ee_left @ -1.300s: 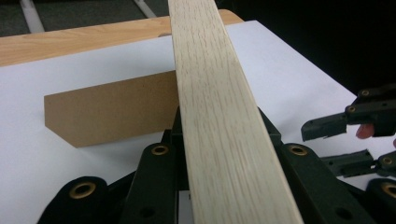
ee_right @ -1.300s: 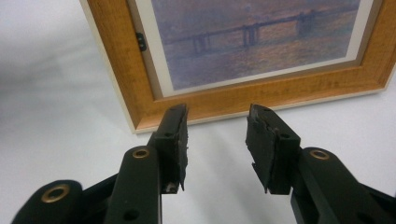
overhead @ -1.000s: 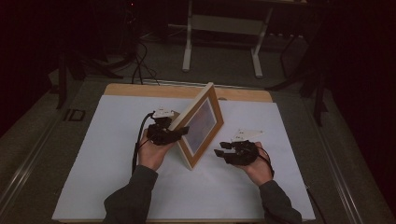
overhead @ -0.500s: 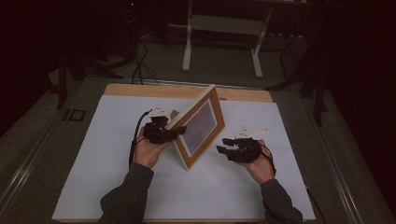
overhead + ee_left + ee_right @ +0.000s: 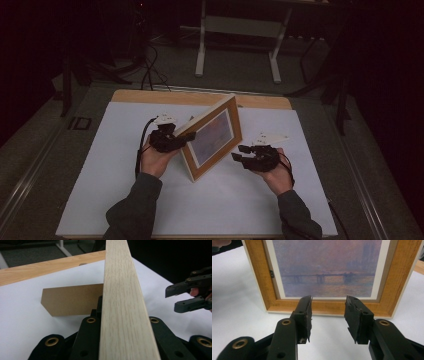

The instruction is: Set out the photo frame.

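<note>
Picture frame (image 5: 212, 136) stands tilted on its lower edge near the middle of the white sheet (image 5: 100, 200) that covers the wooden table (image 5: 150, 96); its printed face is turned toward my right side. In the left gripper view I look straight along the frame's pale wooden edge (image 5: 123, 302), which runs up between the two black jaws, and the brown cardboard stand (image 5: 71, 298) juts from the frame's back, its lower edge meeting the sheet. The left gripper (image 5: 167, 139) is at the frame's left edge in the high view; its jaws have just been closing with that edge between them, and they now look clamped on the picture frame. The right gripper (image 5: 245, 152) sits near the frame's front, lower right in the high view, apart from it. In the right gripper view its jaws stand parted with nothing between them, pointed at the frame's lower rail, and the print (image 5: 327, 267) shows a hazy purple scene with a bridge. The same gripper appears at the right of the left gripper view (image 5: 186, 297), jaws parted, well clear of the frame.
</note>
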`<state>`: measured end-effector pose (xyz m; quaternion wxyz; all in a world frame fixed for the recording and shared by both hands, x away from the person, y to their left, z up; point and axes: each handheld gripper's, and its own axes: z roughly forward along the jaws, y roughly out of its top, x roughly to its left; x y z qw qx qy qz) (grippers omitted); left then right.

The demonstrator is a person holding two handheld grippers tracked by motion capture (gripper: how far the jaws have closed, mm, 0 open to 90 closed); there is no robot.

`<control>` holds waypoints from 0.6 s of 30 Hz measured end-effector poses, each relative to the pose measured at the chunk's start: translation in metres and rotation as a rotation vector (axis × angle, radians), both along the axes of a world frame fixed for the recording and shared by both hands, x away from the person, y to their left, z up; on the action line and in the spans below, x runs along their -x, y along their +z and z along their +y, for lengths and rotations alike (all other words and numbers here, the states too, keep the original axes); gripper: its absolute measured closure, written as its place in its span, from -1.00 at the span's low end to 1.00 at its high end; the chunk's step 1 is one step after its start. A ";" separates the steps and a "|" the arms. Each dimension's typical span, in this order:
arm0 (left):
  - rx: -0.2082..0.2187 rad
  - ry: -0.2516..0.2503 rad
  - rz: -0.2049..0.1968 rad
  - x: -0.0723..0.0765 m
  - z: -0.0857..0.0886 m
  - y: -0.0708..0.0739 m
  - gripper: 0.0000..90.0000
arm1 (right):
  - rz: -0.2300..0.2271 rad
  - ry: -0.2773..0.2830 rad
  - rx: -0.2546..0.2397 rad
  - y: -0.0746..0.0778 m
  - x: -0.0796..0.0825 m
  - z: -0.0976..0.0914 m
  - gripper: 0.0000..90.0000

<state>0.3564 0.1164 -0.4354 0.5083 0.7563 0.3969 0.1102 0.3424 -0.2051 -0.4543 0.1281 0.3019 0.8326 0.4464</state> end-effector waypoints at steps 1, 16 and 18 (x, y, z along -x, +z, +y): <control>-0.001 -0.002 -0.001 0.000 0.000 0.000 0.71 | -0.001 0.000 0.003 0.000 0.000 0.000 0.25; 0.051 -0.044 0.028 -0.006 0.010 -0.002 0.74 | -0.010 -0.034 -0.020 0.008 -0.006 -0.009 0.24; 0.059 -0.049 0.029 -0.007 0.012 -0.003 0.74 | -0.005 -0.042 -0.035 0.010 -0.007 -0.010 0.23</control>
